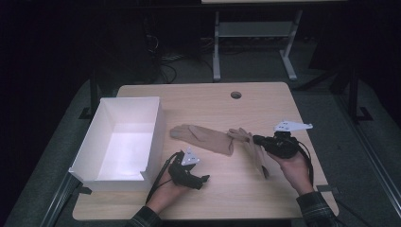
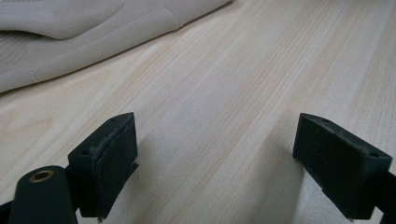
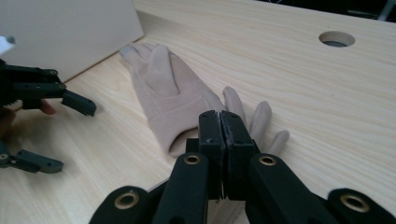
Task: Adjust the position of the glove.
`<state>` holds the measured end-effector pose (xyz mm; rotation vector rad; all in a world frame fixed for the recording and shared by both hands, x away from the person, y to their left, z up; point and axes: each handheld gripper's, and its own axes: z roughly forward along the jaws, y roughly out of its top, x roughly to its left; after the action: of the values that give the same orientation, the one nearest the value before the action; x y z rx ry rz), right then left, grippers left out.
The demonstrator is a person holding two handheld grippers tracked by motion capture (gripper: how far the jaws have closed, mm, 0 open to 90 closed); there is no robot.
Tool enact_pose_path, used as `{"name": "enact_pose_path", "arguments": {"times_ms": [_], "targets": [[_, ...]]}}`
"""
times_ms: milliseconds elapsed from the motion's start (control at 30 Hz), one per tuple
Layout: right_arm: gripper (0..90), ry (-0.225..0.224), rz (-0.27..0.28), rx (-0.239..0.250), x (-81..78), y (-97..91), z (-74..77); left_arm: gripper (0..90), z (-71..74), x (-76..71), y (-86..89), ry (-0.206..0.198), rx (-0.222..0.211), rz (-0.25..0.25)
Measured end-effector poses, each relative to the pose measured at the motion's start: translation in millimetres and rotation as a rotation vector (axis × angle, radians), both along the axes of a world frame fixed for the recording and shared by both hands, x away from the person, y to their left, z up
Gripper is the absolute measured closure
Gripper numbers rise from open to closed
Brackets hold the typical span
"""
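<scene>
Light wood table (image 1: pixel 213 189) w/ straight grain, round cable hole (image 1: pixel 236 95) near the far edge, centre-right. Room is dark; grey floor around it. Beyond the far edge: the white legs of another desk (image 1: pixel 250 47) and some cables on the floor.

White box (image 1: pixel 90 151) on the table's left side, open top, tall walls.

Two beige gloves mid-table. Flat glove (image 1: pixel 203 137) lies just right of the box, fingers pointing left toward it, cuff to the right. Second glove (image 1: pixel 253 146) is right of the first, near its cuff, and hangs toward the near edge from the right gripper.

R gripper (image 1: pixel 257 140) on the right side, held in a hand (image 1: pixel 295 165), pointing left. In the right gripper view its jaws are pressed together w/ the second glove's fabric pinched betw. them; that glove's fingers (image 3: pixel 259 119) stick out past the tips, over the wood.

L gripper (image 1: pixel 204 179) near the front edge, just right of the box, in the other hand (image 1: pixel 165 191). Jaws wide apart, nothing betw. them but bare wood; flat glove's cuff (image 2: pixel 84 32) is beyond them, not touching.
</scene>
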<state>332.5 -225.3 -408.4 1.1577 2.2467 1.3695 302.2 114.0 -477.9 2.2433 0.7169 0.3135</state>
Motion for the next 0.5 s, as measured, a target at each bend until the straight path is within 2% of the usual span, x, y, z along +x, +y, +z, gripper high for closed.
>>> {"name": "enact_pose_path", "arguments": {"times_ms": [133, 167, 300, 400, 433, 500], "targets": [[88.2, 0.003, -0.027, -0.014, 0.9, -8.5, -3.0, 13.2, 0.1, 0.0, 0.1, 0.0, 0.002, -0.001], [88.1, 0.033, -0.062, -0.022, 4.9, -17.2, -11.0, 13.2, 0.1, -0.2, 0.1, 0.003, 0.001, 0.0], [87.9, 0.054, -0.094, -0.026, 9.8, -28.9, -19.5, 13.2, 0.0, -0.4, 0.0, 0.005, -0.001, 0.001], [87.9, 0.06, -0.133, -0.011, 12.6, -41.2, -22.3, 13.2, 0.0, -0.4, 0.0, 0.005, 0.0, 0.001], [88.2, 0.057, -0.14, 0.018, 11.9, -47.0, -19.7, 13.2, 0.0, -0.4, -0.1, 0.005, -0.001, 0.001], [88.4, 0.042, -0.139, 0.024, 11.8, -49.1, -17.9, 13.2, 0.1, -0.3, 0.0, 0.005, 0.0, 0.001]]}}
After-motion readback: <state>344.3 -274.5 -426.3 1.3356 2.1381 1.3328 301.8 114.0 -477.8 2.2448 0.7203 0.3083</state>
